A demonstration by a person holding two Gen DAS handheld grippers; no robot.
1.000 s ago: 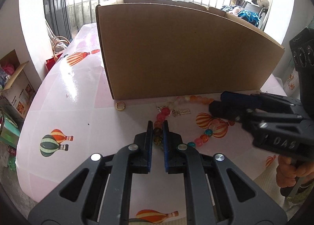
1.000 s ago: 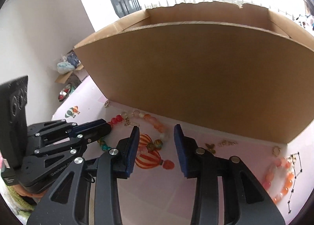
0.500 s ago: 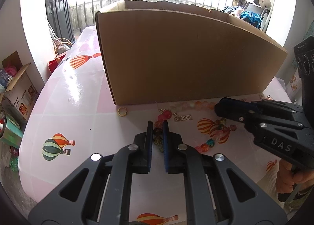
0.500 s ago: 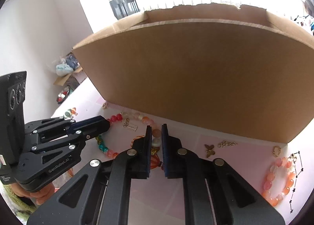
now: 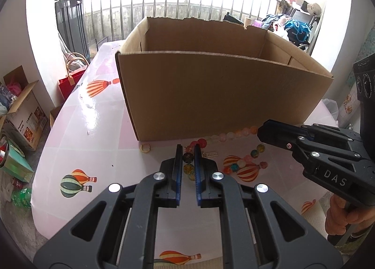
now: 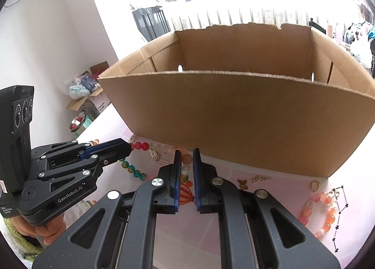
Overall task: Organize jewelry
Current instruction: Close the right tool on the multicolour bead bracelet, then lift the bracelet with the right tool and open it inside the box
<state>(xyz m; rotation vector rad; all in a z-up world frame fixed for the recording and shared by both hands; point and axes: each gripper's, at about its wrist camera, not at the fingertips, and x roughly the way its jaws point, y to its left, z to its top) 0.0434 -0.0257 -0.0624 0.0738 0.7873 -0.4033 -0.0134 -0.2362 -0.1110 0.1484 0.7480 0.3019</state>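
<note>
Both claws—left gripper (image 5: 188,157), right gripper (image 6: 186,166)—clamp the bead necklace (image 6: 167,149) (limp, slippery, light) at 12 o'clock.

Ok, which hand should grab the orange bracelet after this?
Probably the right. The orange bracelet lies just right of the right gripper, while the left gripper sits further left. Both have jaws shut on the bead necklace, so that goes first.
</note>
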